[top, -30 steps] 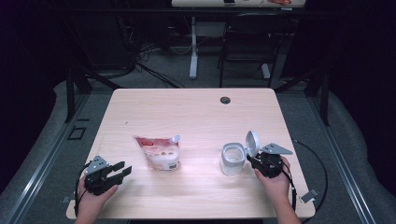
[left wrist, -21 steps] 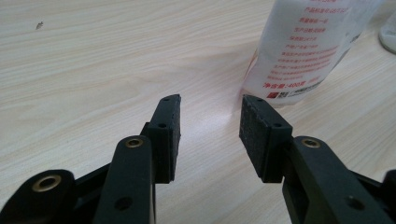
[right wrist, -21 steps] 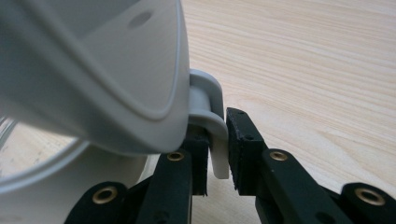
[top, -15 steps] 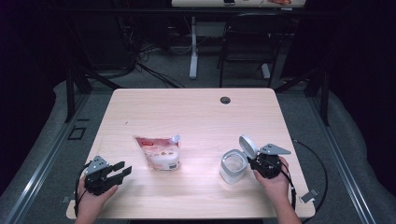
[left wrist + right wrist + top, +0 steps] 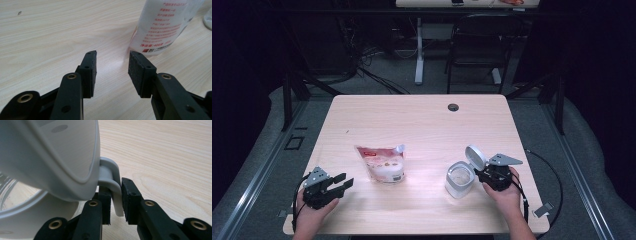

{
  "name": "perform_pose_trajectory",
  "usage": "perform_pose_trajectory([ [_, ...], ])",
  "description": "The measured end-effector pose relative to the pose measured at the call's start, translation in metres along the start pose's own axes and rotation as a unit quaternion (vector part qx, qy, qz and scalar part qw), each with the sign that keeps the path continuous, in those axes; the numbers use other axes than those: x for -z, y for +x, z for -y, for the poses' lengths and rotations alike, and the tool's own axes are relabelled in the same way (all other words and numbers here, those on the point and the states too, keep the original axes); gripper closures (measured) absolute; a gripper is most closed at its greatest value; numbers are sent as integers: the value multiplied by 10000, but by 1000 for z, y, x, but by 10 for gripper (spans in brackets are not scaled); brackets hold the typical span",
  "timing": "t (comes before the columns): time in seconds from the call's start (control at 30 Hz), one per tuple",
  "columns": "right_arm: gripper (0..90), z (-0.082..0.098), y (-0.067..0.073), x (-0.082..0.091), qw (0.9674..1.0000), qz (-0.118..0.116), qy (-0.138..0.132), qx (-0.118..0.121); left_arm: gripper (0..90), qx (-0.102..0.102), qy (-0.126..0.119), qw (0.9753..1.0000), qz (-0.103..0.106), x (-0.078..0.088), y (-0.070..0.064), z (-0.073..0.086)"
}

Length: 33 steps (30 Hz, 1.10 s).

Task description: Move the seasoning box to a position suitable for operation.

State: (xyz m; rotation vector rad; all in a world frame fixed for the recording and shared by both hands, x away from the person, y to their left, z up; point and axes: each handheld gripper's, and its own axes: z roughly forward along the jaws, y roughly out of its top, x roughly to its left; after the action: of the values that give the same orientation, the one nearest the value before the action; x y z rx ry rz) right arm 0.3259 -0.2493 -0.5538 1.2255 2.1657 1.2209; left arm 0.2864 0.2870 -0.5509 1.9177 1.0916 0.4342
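My right tongs (image 5: 115, 202) are clamped on the grey handle tab (image 5: 113, 185) at the hinge of the white canister (image 5: 459, 180); in the right gripper view the tab sits pinched between both black pads. The jaws have just been closing, and the tab is what lies between them. Above the tab, the lid (image 5: 475, 158) of the canister stands swung up and tilted back toward my right tongs (image 5: 488, 175), leaving the mouth open. The canister stands upright on the bench (image 5: 422, 125), just to the left of my right hand (image 5: 504, 192), near the front edge.

My left tongs (image 5: 111, 68) stand apart with nothing between them, only bare wood showing in the gap. In the high view they (image 5: 341, 182) rest low at the front left corner of the bench, held in my left hand (image 5: 314, 210), pointing to the right.

Ahead of the left tongs, slightly right of their line, lies the white pouch (image 5: 165, 27) with red print, near but not touching them. From above the pouch (image 5: 382, 164) lies flat about mid-bench, between my two tongs, well apart from the canister.

Farther off, a small dark round grommet (image 5: 453, 107) sits near the far edge of the bench.
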Motion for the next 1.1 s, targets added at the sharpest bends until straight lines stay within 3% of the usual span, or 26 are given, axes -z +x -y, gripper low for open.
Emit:
perform_pose_trajectory([
  [0.43, 790, -2, 9, -2, 9992, -269, 98, 283, 585, 9, 1, 10000, -8, 0, 0, 0],
  [0.77, 713, 2, 6, 3, 9996, -265, 59, 38, 584, 15, -4, 10000, -5, 1, 0, 0],
  [0.9, 711, 3, 6, 8, 9997, -197, 86, 64, 584, 11, -6, 10000, -4, 1, 0, 0],
  [1.1, 737, 5, 5, 9, 9996, -248, 138, -85, 584, 15, -3, 10000, -5, 1, 0, 0],
])
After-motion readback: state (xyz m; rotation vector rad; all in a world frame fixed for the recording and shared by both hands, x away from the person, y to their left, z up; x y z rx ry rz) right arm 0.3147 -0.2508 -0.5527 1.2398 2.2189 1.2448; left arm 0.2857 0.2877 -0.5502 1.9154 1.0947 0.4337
